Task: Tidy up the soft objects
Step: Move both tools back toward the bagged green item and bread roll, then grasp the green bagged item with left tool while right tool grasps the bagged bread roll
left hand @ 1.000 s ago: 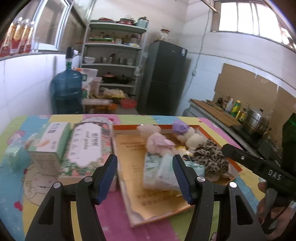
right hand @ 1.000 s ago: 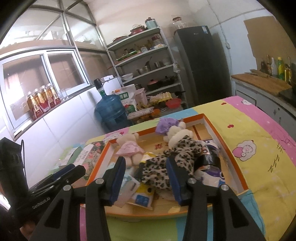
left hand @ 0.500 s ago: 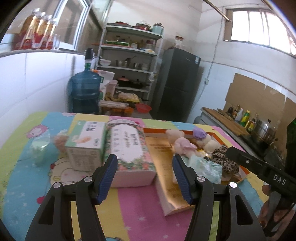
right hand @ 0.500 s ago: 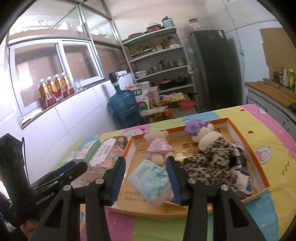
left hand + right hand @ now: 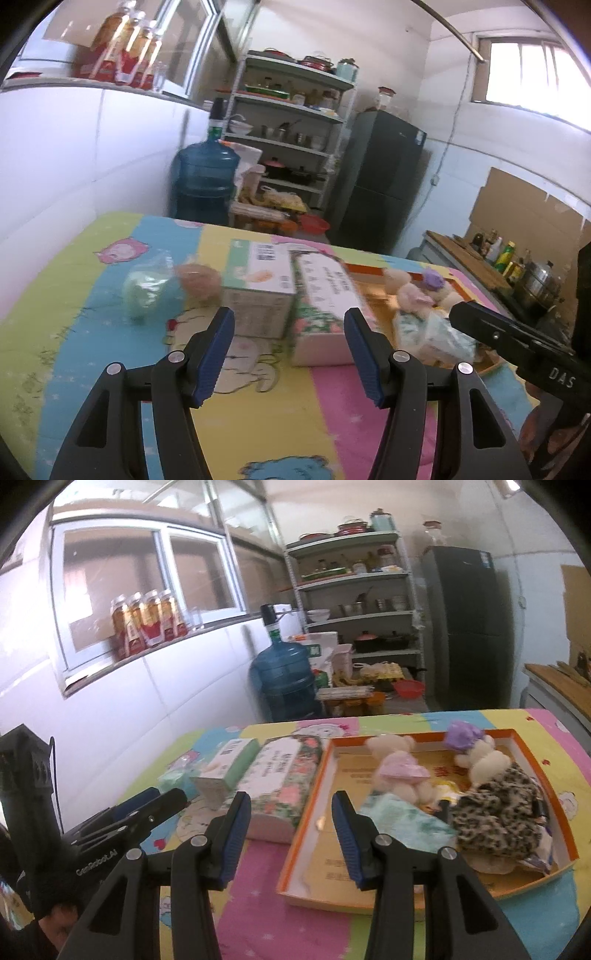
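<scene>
Our left tool (image 5: 289, 352) hangs over the surface (image 5: 332, 413) with its blue ribbed pads half apart and nothing between them. Just ahead of it stand two tissue boxes side by side: a green box (image 5: 258, 291) and a floral box (image 5: 325, 306), both stiff card with square edges. Left of the green box lie a soft peach ball (image 5: 197, 280) and a pale green bundle in clear wrap (image 5: 147, 291), both blurred.

Our right tool (image 5: 291, 834) is also half open and empty, its pads clear of everything. Ahead and to its right sits the orange-rimmed tray (image 5: 306, 827), a shallow card box. Inside it lie a teal tissue pack (image 5: 402, 823) nearest the right pad, a cream bear in a pink dress (image 5: 399, 768), a bear with a purple hat (image 5: 469, 742) and a leopard-print plush (image 5: 498, 812). The floral box stands between the tray and the left tool.

Only the left view shows the peach ball; only the right view shows the whole tray floor. Each view catches the other tool at its edge. The surface wears a cartoon cloth in bright stripes. Behind stand a water jug (image 5: 284, 679), shelves (image 5: 354, 590) and a dark fridge (image 5: 469, 627).
</scene>
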Tool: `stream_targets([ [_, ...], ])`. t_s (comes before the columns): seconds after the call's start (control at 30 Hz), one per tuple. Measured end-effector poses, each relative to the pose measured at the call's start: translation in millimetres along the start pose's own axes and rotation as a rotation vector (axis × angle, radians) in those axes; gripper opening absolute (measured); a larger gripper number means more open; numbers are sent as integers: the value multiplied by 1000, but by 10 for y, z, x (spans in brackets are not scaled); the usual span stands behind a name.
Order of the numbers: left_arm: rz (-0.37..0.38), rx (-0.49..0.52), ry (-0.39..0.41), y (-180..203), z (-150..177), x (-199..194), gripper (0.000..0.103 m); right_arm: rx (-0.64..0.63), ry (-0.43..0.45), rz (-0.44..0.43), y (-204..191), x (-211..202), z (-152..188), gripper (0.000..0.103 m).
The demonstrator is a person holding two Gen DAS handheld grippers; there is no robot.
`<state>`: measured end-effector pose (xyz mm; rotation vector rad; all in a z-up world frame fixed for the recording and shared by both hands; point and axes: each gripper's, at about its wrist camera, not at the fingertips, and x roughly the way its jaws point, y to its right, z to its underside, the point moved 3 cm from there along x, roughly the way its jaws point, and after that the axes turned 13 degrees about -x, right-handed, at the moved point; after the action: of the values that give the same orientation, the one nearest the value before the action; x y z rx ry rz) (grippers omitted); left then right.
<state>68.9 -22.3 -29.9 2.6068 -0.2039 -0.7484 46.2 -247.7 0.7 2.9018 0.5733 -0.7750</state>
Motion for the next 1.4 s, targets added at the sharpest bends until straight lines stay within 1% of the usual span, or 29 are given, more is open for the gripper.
stream_targets([
  [0.27,-118,-13,46,-379,-80,-81,64,-36,-29,-43,-353,191,-37,45],
  [0.4,-154,-31,52,-564,-101,-93,64,-58,-45,-61,-506,289,-53,45],
  [0.53,-171,-46,49,-685,-99,-96,64,-80,-58,-74,-638,357,-63,45],
  [0.9,-204,-83,47,-1031,-136,-99,64,-129,-93,-107,-968,582,-130,45],
  [1.1,-216,-105,32,-1220,-209,-66,64,-157,-105,-136,-1152,726,-209,45],
  [1.17,-202,-107,11,-1261,-257,-11,64,-157,-109,-147,-1195,766,-224,45],
  [1.23,-172,-97,-16,-1279,-299,72,64,-158,-116,-156,-1229,807,-230,45],
  [1.33,-140,-68,-65,-1270,-368,234,64,-158,-121,-163,-1267,846,-233,45],
  [1.4,-132,-39,-94,-1236,-404,350,64,-156,-120,-166,-1275,859,-235,45],
])
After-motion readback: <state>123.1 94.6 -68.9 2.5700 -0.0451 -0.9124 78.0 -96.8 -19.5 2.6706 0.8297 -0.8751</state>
